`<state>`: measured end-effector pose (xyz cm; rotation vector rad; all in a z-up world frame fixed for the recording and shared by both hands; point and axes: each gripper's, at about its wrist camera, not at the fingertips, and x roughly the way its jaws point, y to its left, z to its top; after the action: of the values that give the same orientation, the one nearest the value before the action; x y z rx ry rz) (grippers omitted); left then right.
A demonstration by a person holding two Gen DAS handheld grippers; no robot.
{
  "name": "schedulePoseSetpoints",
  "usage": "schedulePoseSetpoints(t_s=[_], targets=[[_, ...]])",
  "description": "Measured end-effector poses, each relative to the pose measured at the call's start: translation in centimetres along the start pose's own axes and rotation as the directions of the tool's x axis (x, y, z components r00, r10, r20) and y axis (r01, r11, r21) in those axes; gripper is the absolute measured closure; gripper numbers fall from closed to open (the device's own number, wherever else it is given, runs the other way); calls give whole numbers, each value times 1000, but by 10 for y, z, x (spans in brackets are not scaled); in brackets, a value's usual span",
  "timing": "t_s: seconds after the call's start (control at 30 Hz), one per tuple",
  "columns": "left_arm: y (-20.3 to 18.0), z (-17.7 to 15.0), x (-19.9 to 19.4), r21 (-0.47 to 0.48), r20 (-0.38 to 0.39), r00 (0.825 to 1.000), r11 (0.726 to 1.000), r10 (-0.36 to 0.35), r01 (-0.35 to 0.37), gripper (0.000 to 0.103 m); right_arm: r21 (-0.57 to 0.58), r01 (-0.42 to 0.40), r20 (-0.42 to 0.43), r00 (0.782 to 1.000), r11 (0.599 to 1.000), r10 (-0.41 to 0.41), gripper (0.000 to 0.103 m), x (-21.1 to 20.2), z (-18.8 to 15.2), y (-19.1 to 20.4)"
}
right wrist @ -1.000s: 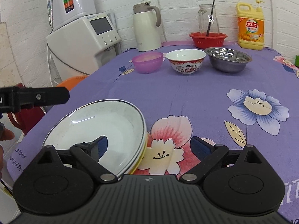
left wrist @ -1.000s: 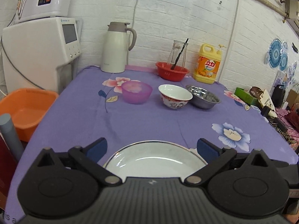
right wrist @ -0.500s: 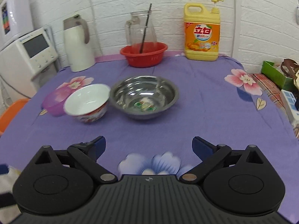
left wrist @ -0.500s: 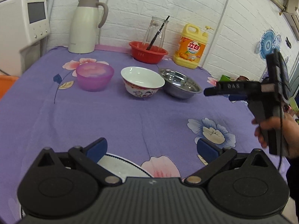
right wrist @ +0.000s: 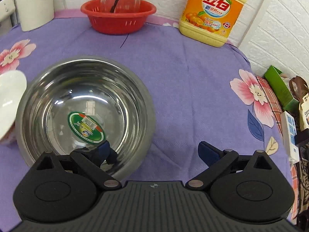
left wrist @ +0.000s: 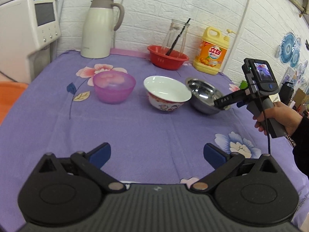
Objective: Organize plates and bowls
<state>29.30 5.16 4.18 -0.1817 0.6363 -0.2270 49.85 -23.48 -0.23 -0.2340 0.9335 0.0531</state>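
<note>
Left wrist: my left gripper (left wrist: pixel 156 153) is spread wide, empty, over bare cloth; purple bowl (left wrist: pixel 114 87), white bowl (left wrist: pixel 167 93) and steel bowl (left wrist: pixel 204 98) sit in a row ahead.

Right wrist: my right gripper (right wrist: pixel 153 151) is wide too, one finger inside the steel bowl's (right wrist: pixel 85 108) near rim, other outside. I'd drop lower w/ rim centred, then pinch.

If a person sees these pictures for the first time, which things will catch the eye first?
Probably the row of three bowls on the purple flowered tablecloth: a pink plastic bowl on the left, a white ceramic bowl in the middle, a steel bowl on the right. The open right gripper straddles the steel bowl's near rim.
</note>
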Motion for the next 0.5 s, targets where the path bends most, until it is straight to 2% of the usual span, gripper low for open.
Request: schedulePoseSetpoints(t_s=[0.2, 0.27, 0.37, 0.5], targets=[[-21, 17, 13, 21, -25, 996, 996, -91, 92, 2, -128, -60, -105, 993, 990, 47, 0, -30, -25, -4], [-31, 22, 24, 16, -41, 990, 991, -135, 135, 1, -179, -108, -133, 987, 978, 85, 0, -41, -36, -4], [-47, 29, 52, -31, -67, 984, 986, -167, 165, 1, -169, -95, -63, 994, 981, 85, 0, -53, -45, -8], [-66, 38, 101, -120, -124, 978, 981, -169, 154, 2, -18, -93, 94, 991, 996, 94, 0, -50, -56, -12]])
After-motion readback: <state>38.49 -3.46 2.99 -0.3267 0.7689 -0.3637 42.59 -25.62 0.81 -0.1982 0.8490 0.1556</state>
